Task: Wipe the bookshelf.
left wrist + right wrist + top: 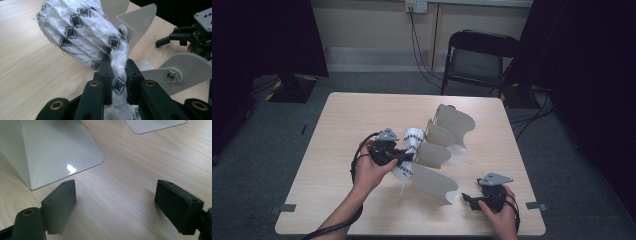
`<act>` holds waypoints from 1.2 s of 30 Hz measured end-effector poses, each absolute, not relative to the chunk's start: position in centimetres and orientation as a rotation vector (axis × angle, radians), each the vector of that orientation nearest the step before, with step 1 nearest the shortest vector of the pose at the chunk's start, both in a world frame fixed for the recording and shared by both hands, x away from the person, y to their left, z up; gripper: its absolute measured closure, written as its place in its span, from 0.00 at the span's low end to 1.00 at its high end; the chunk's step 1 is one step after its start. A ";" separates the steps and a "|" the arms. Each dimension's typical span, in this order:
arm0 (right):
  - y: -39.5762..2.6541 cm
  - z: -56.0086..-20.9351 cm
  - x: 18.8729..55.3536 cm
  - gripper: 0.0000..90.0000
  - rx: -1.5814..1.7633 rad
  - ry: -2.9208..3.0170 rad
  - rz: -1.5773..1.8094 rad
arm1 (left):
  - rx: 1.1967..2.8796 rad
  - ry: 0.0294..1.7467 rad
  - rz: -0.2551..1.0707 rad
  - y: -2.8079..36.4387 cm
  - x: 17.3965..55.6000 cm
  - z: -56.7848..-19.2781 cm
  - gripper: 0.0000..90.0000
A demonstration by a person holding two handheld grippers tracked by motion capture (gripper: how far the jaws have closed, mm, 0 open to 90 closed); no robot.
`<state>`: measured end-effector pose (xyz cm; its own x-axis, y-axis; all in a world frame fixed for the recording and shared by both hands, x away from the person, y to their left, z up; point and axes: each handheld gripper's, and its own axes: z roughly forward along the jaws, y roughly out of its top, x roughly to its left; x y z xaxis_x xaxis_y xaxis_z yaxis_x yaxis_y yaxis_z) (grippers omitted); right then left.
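the left gripper (117, 75) has its jaws clamped on a twisted neck of a white sock (85, 32) with black diamond marks; the knit bulges out beyond the jaws into a rounded bundle above the table (30, 70). in the high view the left gripper (404, 156) sits near the middle of the table (342, 120), held by the left hand (369, 170), and the sock (411, 150) runs from the jaws up and away, just beside the grey rack (447, 135). the rack is a row of curved grey plates standing upright, and the sock lies against its left side, between the gripper and the nearest plates. in the left gripper view two of those plates (140, 22) rise right behind the sock, with a bolt visible on one.

the right gripper (115, 202) has its jaws wide apart with nothing between them, just bare table (140, 160) below. a glossy grey plate (50, 152) of the rack stands just ahead of its left jaw. in the high view the right gripper (469, 199) is near the table's front right edge, held by the right hand (502, 212), close to the nearest end of the rack and well apart from the sock.
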<state>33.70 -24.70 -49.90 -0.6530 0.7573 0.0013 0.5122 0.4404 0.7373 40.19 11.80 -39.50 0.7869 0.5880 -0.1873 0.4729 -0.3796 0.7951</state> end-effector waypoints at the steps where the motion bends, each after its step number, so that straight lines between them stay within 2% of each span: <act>1: -24.7 -49.9 33.7 0.18 1.086 2.368 1.043 | 2.042 0.795 0.152 11.8 40.2 -39.8 0.88; 14: -24.7 -49.9 33.7 0.18 1.086 2.368 1.043 | 2.082 0.853 0.085 11.5 40.1 -43.7 0.88; 36: -24.7 -49.9 33.7 0.18 1.086 2.367 1.043 | 2.102 0.915 0.114 11.2 39.9 -46.0 0.88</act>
<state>33.70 -24.70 -49.90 -0.6530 0.7574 0.0012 0.5122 0.4404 0.7373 39.91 11.21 -45.95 0.7315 0.6443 -0.2231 0.5703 -0.3988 0.7182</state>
